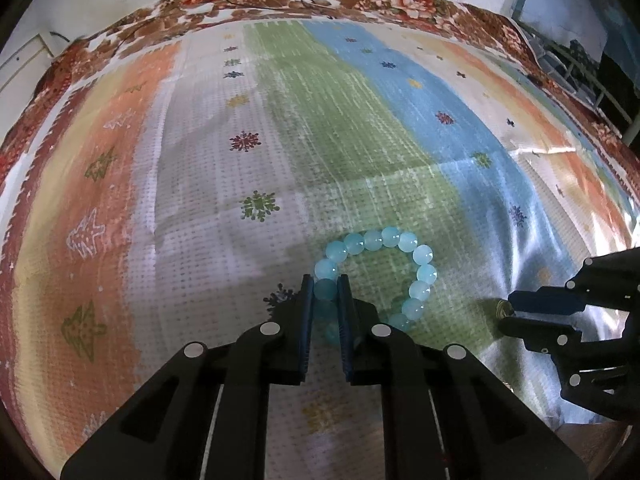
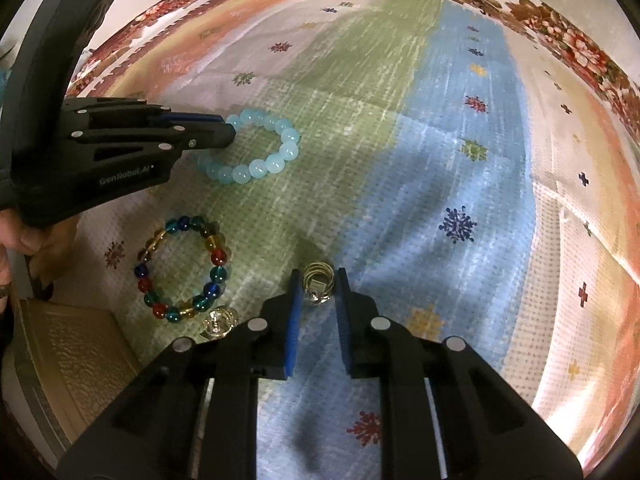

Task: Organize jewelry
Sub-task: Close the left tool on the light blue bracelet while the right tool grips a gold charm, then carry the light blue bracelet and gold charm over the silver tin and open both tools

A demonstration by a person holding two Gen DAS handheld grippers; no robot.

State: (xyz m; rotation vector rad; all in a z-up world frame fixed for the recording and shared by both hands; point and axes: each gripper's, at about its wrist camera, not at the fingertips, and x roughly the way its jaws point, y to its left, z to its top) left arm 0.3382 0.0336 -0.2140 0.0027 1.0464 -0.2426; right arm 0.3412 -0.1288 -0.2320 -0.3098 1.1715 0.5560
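Lay flat on the green stripe of the striped, snowflake-printed tablecloth [image 1: 280, 128]: a light-blue bead bracelet [image 1: 422, 256], a closed loop slightly longer from 12 to 6 o'clock in the left wrist view. Gripped at its 8 o'clock edge by the left gripper [image 1: 325, 286], blue pads nearly together, one bead pinched between them. Sat at 5 o'clock of that bracelet, in the right wrist view: a multicoloured bead bracelet [image 2: 218, 256], round and flat on the cloth. Rested just beside its lower rim: a small clear glassy ornament [image 2: 219, 322].

Stood between the pads of the right gripper [image 2: 318, 280]: a gold wire ring [image 2: 318, 286], band axis pointing roughly at 12 o'clock. Narrowed around it, contact not discernible.

Printed in pale letters on the left gripper's black body: "GenRobot.AI". Glimpsed at 8 o'clock: a corner of a textured gold box [image 2: 76, 344], contents not visible.
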